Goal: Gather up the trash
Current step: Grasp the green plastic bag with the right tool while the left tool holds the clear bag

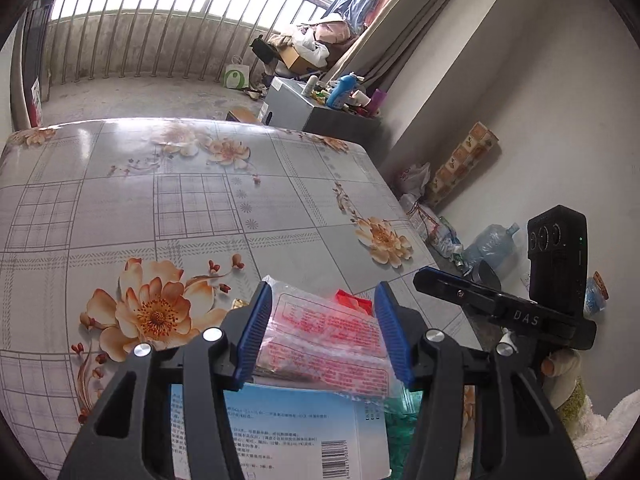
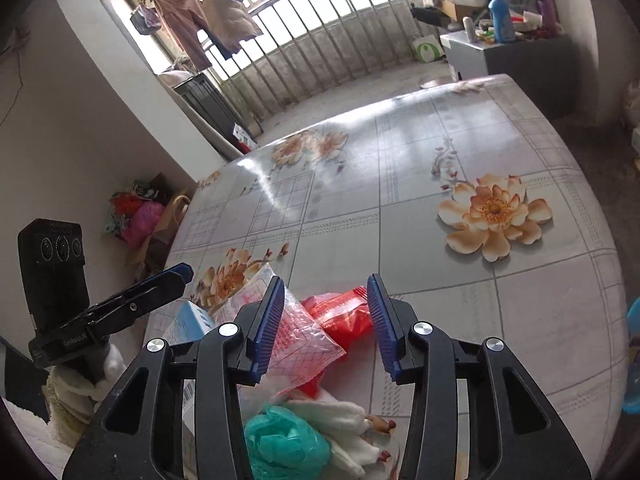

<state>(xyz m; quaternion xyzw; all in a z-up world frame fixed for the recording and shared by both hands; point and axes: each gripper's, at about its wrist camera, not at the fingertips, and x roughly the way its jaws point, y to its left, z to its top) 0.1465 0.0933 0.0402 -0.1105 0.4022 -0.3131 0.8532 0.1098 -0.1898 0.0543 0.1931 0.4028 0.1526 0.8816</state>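
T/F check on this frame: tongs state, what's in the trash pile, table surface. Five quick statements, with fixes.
1. Both tongs, left and right, are open. True.
2. The clear wrapper with red print lies on the blue-and-white box. True.
3. The red packet sits at the table's far edge. False: it is near, between the right fingers.
4. The teal bag hangs on the railing. False: it lies on the table.
5. The floral tablecloth is plain white. False: grey grid with flowers.

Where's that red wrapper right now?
The red wrapper lies on the floral table, between the open right gripper fingers, partly under the clear printed bag.
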